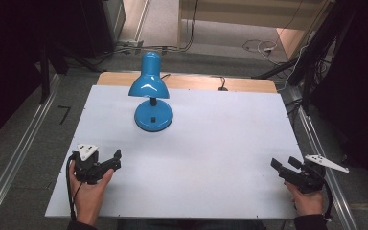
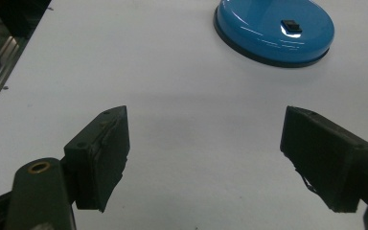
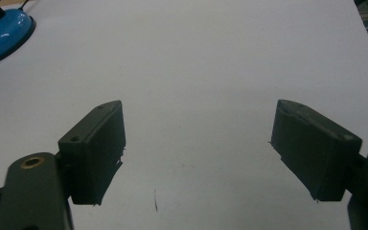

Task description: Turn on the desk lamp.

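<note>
A blue desk lamp (image 1: 149,86) stands upright on the white table top (image 1: 211,143), toward the back left. Its round base (image 2: 274,29) carries a small black switch (image 2: 291,24), and its shade (image 1: 148,81) points down. My left gripper (image 1: 112,160) rests at the front left of the table, held in a hand, jaws wide apart and empty, aimed toward the lamp base. My right gripper (image 1: 283,164) sits at the front right edge, open and empty too. In the right gripper view the lamp base (image 3: 0,33) shows at the far upper left.
The lamp's black cord (image 1: 222,85) runs off the back edge of the table. Metal rails (image 1: 14,163) flank the table on both sides. Cables (image 1: 263,47) lie on the floor behind. A broad bare stretch of white table lies between the two grippers.
</note>
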